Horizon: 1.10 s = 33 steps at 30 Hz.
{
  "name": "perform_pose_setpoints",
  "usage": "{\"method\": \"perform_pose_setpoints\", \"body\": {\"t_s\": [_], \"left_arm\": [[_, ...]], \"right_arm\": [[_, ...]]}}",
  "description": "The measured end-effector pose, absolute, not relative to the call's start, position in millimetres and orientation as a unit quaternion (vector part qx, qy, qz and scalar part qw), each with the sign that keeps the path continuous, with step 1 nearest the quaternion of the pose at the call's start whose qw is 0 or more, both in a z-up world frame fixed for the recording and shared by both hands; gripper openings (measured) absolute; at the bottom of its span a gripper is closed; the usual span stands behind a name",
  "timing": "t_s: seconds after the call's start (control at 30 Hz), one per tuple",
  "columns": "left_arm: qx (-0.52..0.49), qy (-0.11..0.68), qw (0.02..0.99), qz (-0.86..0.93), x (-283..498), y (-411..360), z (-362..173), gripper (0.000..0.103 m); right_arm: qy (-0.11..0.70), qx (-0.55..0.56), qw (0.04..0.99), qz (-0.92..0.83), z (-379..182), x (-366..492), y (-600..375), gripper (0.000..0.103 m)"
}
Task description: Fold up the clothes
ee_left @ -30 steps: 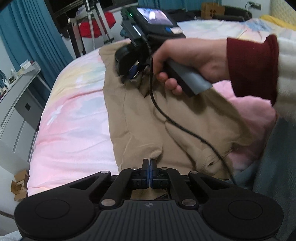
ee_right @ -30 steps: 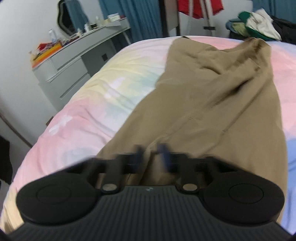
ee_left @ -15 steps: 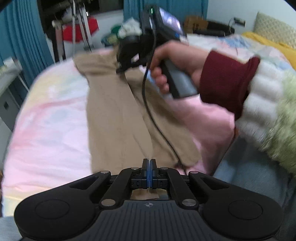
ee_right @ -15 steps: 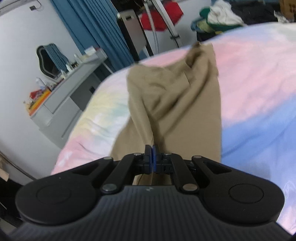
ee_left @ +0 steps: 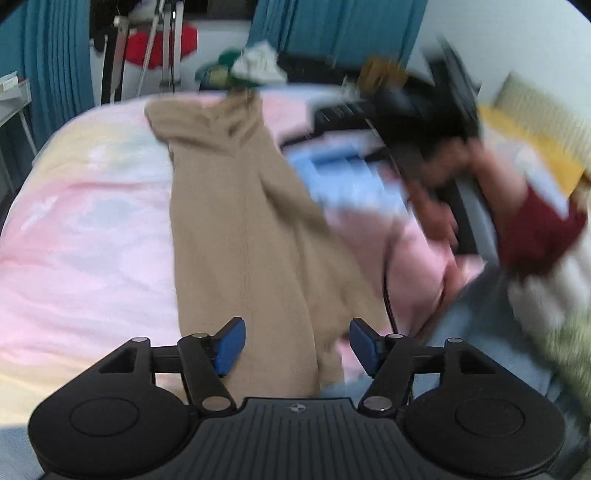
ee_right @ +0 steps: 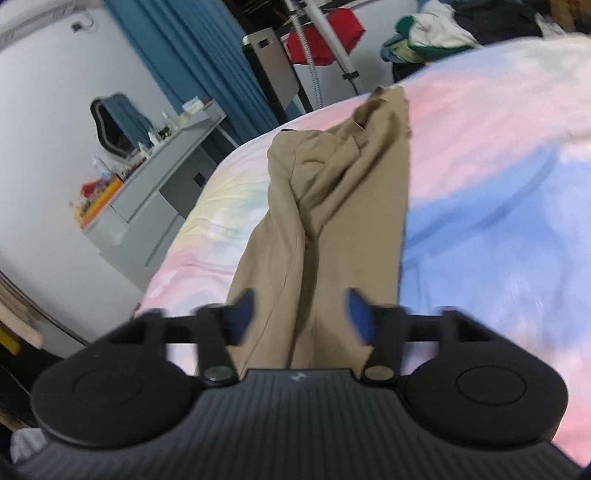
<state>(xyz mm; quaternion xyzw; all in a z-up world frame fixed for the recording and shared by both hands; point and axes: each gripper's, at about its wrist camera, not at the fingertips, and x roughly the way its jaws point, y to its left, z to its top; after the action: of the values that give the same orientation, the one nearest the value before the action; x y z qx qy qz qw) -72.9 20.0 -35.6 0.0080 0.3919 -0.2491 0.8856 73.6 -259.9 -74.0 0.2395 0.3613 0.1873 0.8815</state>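
The left gripper hangs over the near end of the tan trousers, its jaws opening, the two blue pads spread wide with the cloth lying below and between them and neither pad pressing on it. The trousers stretch straight ahead of this gripper as one long narrow strip, folded lengthwise, running away across the pastel bedspread to a rumpled waist end at the far edge of the bed. To the right of the gripper and ahead of it, the person's right hand shows as a heavy blur, with a dark red cuff behind it and a black cable dropping past the trousers' right edge. The right gripper is likewise over the near end of the trousers, its jaws opening too, its blue pads blurred, well apart and free of the fabric beneath them. Ahead of it the trousers run up the middle of the bedspread, a deep crease down their length, the far end bunched. Off to the left of this gripper stands a grey dresser cluttered with small items, and beyond it blue curtains; far ahead a heap of clothes sits past the bed.
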Motion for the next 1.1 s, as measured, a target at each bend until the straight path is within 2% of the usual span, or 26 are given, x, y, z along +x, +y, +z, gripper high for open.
{"method": "perform_pose_setpoints", "body": {"t_s": [0.07, 0.3, 0.43, 0.73, 0.8, 1.03, 1.1], "left_arm": [[-0.032, 0.381, 0.892, -0.242, -59, 37, -30, 0.081], [-0.149, 0.453, 0.864, -0.161, 21, 81, -59, 0.079], [-0.148, 0.499, 0.844, -0.129, 42, 90, -83, 0.078], [-0.144, 0.527, 0.809, -0.217, 37, 70, -97, 0.079], [-0.147, 0.53, 0.803, -0.229, 32, 70, -98, 0.071], [-0.126, 0.534, 0.803, -0.233, 21, 66, -97, 0.062], [-0.114, 0.534, 0.806, -0.23, 23, 60, -98, 0.057]], "right_arm": [[0.369, 0.268, 0.871, 0.185, -77, 56, -269, 0.072], [0.454, 0.312, 0.819, 0.161, -107, 34, -272, 0.072], [0.487, 0.307, 0.803, 0.152, -121, 44, -265, 0.072], [0.543, 0.235, 0.783, 0.192, -132, 53, -228, 0.072], [0.543, 0.242, 0.777, 0.207, -130, 49, -226, 0.072], [0.557, 0.248, 0.751, 0.253, -128, 36, -210, 0.071], [0.564, 0.226, 0.757, 0.243, -128, 31, -202, 0.064]]}}
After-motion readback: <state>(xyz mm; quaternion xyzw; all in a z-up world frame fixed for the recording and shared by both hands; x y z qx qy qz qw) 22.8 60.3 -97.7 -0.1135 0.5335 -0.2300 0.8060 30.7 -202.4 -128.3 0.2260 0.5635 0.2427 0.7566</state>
